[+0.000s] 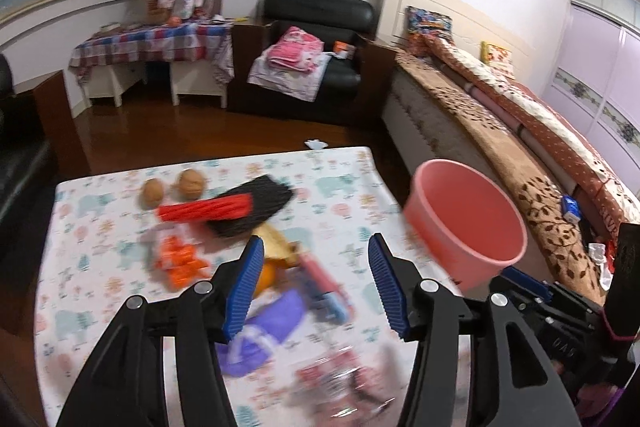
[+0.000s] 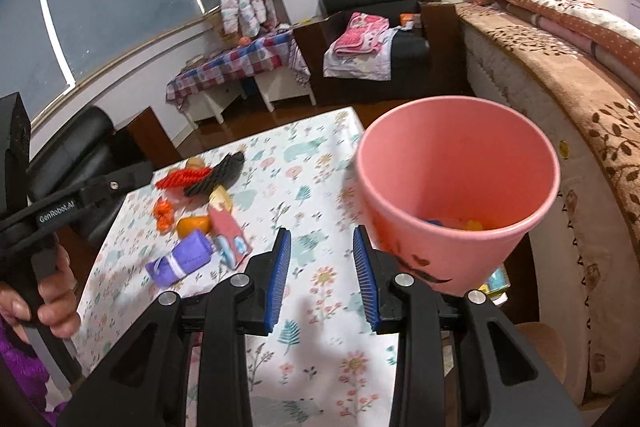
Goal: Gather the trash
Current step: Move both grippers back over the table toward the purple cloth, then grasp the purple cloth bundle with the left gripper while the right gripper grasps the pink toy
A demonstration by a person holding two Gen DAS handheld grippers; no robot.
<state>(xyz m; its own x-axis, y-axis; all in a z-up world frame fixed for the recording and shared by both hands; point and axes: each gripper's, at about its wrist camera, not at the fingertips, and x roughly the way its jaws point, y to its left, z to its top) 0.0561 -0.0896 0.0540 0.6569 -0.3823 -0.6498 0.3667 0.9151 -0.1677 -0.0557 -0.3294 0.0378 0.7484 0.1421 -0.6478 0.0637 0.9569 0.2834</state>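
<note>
The right tongs (image 2: 322,275) stand open beside the pink bin (image 2: 456,187), above the floral tablecloth (image 2: 320,347).

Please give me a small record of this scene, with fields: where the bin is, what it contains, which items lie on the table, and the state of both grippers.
bin: pink bin at the table's right edge, upright
bin contents: a few small pieces, blue and yellow, at the bottom
table items: purple wrapper, orange peel, black and red brush, two walnuts
left gripper: jaws open, above the pile
right gripper: jaws open, beside the bin
</note>
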